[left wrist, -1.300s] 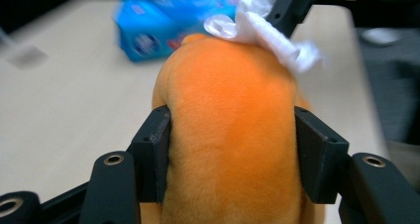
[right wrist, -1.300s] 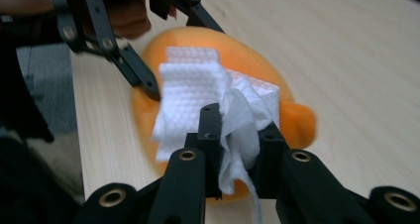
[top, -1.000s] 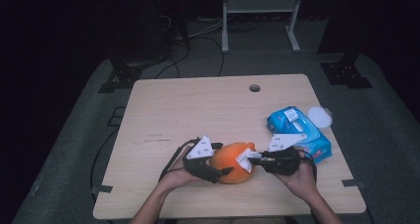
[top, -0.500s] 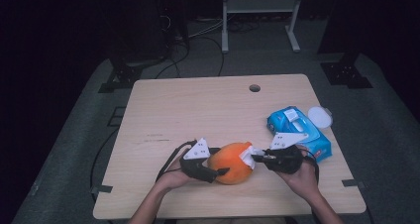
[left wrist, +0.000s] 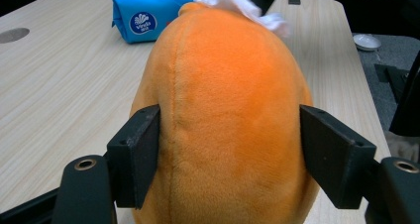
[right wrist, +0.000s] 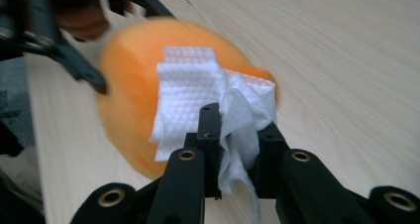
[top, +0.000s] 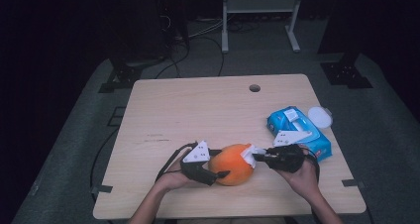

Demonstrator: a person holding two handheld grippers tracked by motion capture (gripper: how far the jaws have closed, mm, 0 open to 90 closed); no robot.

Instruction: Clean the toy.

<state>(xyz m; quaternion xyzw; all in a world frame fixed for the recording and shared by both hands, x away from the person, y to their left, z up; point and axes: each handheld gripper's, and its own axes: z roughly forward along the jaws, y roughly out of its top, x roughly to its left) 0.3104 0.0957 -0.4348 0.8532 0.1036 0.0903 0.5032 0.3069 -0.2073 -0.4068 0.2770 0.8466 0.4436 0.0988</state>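
Note:
An orange plush toy (top: 233,164) lies near the table's front edge. My left gripper (top: 219,163) has just been closing around it, and its pads (left wrist: 141,149) press into the two sides of the plush (left wrist: 228,100). From the right, my right gripper (top: 256,157) is shut on a crumpled white tissue (top: 247,153) that lies against the toy's right end. In the right gripper view the tissue (right wrist: 198,90) sits pinched between the jaws of the right gripper (right wrist: 237,130) and touches the plush (right wrist: 129,110).
A blue pack of wipes (top: 299,132) lies on the wooden table (top: 198,110) just behind my right hand. A white round lid (top: 320,117) sits past the table's right edge. A cable hole (top: 254,88) is near the far edge.
The left gripper's jaws have drawn in onto the sides of the orange plush. The right gripper with the tissue has stayed at the plush's right end.

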